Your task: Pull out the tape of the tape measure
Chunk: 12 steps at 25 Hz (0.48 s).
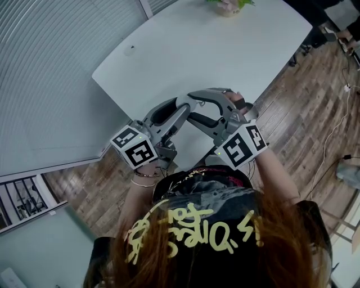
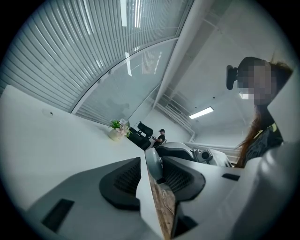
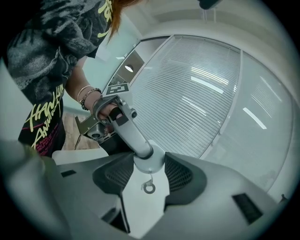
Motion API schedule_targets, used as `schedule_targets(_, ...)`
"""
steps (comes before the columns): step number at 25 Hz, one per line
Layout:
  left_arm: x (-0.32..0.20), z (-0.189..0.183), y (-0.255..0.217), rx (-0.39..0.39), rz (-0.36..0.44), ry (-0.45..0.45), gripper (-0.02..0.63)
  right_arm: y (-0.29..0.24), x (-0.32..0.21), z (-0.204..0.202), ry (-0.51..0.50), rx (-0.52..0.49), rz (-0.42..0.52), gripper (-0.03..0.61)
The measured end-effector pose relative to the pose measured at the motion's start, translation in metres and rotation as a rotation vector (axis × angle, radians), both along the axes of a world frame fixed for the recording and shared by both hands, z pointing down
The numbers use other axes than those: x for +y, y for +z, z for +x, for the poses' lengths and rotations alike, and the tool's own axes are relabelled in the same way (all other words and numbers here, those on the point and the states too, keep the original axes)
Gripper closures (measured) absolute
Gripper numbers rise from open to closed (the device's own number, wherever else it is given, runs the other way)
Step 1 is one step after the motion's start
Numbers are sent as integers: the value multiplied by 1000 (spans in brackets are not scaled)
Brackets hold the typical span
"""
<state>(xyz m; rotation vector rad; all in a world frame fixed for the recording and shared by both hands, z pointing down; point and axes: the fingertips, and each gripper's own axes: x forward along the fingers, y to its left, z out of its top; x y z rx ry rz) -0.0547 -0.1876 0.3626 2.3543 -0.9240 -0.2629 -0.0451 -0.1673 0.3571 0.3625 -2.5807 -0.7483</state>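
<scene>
A small round pale-grey tape measure [image 3: 149,161] with a metal ring [image 3: 149,188] hanging from it sits between the pads of my right gripper [image 3: 149,168], which is shut on it. In the left gripper view the same tape measure [image 2: 153,164] shows edge-on between the jaws of my left gripper [image 2: 152,176]. It lies against the right pad, with a narrow gap at the left pad. Both grippers meet tip to tip over the table's near edge: left gripper [image 1: 187,111], right gripper [image 1: 192,106]. No pulled-out tape is visible.
The white table [image 1: 214,50] carries a flower pot [image 1: 229,7] at its far end. A glass wall with blinds runs along the left. Wooden floor with a cable [image 1: 337,124] lies to the right. A person [image 2: 160,137] sits far off behind the table.
</scene>
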Motion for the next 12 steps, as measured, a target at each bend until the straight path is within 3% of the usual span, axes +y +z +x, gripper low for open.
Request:
schedule_targets(3,2,2,-2,22,1,16,525,0,1,0,-5,18,27,367)
schedule_targets(12,5,-1,-13,90,28,9,556,-9,3,-4,-13,44,100,367)
